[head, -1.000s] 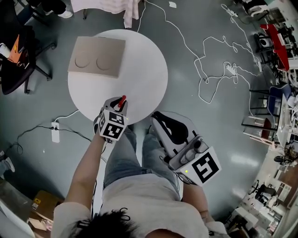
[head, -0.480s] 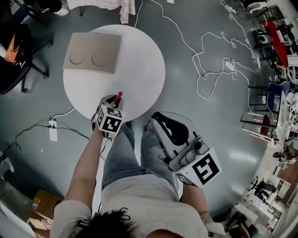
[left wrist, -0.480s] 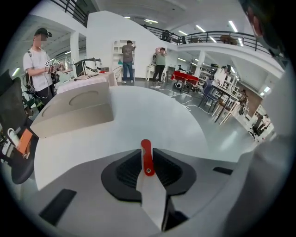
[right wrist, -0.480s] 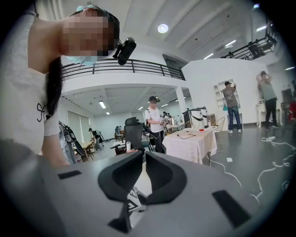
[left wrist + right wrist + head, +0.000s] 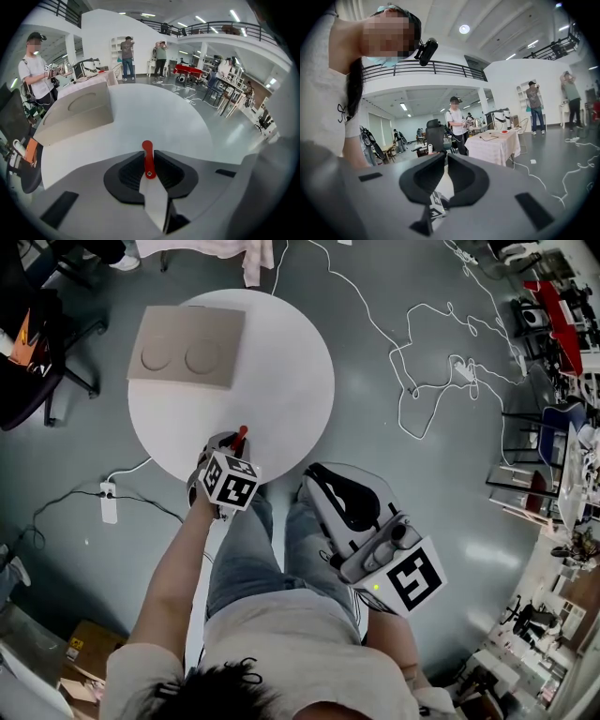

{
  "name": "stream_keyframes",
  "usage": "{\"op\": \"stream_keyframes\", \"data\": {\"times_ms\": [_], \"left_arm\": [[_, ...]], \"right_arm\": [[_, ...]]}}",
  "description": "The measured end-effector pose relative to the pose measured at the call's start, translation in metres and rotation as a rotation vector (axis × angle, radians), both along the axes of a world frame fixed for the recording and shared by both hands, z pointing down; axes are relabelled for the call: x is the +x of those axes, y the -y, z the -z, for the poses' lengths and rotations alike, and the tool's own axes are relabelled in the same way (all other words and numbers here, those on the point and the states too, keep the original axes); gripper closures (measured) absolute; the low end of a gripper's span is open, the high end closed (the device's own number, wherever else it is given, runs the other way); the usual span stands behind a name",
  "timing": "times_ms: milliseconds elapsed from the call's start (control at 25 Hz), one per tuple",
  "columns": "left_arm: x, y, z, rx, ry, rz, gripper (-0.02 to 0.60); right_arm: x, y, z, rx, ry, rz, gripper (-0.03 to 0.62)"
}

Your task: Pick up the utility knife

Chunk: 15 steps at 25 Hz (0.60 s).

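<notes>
The utility knife (image 5: 148,152) has a red body and a pale wedge-shaped end, and it is clamped between the black jaws of my left gripper (image 5: 148,161). In the head view its red tip (image 5: 242,435) sticks out of the left gripper (image 5: 236,442) above the near edge of the round white table (image 5: 281,362). My right gripper (image 5: 319,479) is held low beside the person's knees, off the table. Its jaws (image 5: 444,157) are shut together with nothing between them.
A flat cardboard tray (image 5: 186,348) with two round hollows lies at the table's far left. White cables (image 5: 422,381) trail over the grey floor to the right. A power strip (image 5: 108,504) lies left of the table and a black office chair (image 5: 28,362) stands further left.
The left gripper keeps its hold on the knife near the table's front edge, and its marker cube has turned a little. The right gripper has hardly moved.
</notes>
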State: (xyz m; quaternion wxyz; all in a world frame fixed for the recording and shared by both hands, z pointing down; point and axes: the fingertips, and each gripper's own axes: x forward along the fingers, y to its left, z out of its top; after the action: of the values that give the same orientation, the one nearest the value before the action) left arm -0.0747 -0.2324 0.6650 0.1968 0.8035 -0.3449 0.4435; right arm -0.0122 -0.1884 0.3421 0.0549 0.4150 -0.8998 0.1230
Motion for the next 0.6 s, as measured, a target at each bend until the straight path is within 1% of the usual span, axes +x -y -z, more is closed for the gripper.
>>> {"op": "stream_keyframes", "data": {"times_ms": [80,320,440,600], "left_arm": [[0.001,-0.001,0.000,-0.005,0.018,-0.008,0.516],[0.000,-0.003,0.000,0.002,-0.005,0.014,0.526],[0.001,-0.004,0.007,-0.003,-0.039,0.028,0.528],[0.006,-0.001,0.030,0.045,-0.091,0.044,0.528]], "right_arm": [[-0.001,0.000,0.000,0.001,0.000,0.002,0.577],[-0.005,0.002,0.004,0.007,0.015,0.010,0.577],[-0.002,0.001,0.005,0.013,0.013,0.020,0.577],[0.001,-0.001,0.003,0.002,0.006,0.040,0.577]]}}
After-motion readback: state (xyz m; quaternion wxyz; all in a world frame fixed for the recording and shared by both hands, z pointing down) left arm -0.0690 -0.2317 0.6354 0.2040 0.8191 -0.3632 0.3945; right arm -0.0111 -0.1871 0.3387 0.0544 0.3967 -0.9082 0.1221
